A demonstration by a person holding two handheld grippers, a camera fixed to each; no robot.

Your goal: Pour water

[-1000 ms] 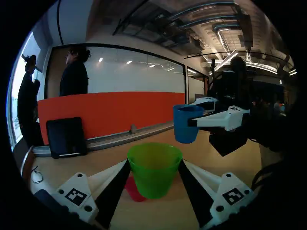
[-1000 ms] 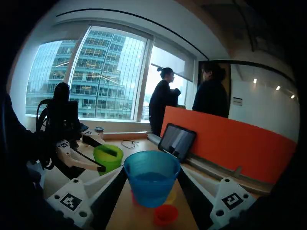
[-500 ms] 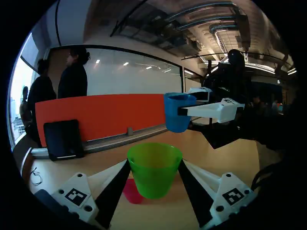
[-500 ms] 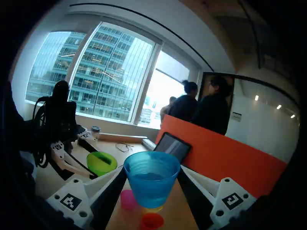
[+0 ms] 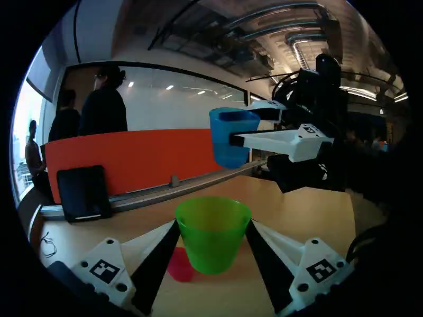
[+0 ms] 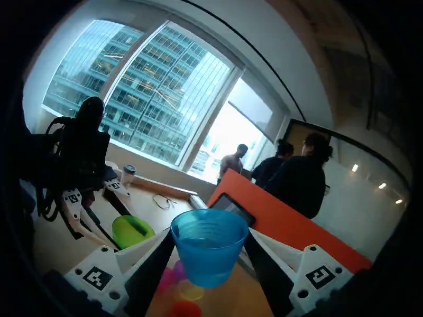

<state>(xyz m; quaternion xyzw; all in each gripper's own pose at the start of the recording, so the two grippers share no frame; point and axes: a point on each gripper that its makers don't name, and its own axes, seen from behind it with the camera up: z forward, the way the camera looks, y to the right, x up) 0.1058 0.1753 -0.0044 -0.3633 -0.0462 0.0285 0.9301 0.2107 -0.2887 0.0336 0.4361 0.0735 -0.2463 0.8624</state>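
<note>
Centrally in the left gripper view, a green cup point(image 5: 213, 240) is seen pinched upright between both fingers of the left gripper point(image 5: 212, 228), held above a wooden table point(image 5: 301, 208). A pink cup point(image 5: 180, 264) is seen on the table just behind it. In the right gripper view, a blue cup point(image 6: 209, 251) with water inside is clamped between both fingers of the right gripper point(image 6: 209, 238). In the left gripper view, the blue cup is seen higher than the green cup, to its right and apart from it. A dark tablet point(image 5: 84, 193) is propped against an orange panel point(image 5: 148, 153), with people point(image 5: 106, 111) standing beyond.
</note>
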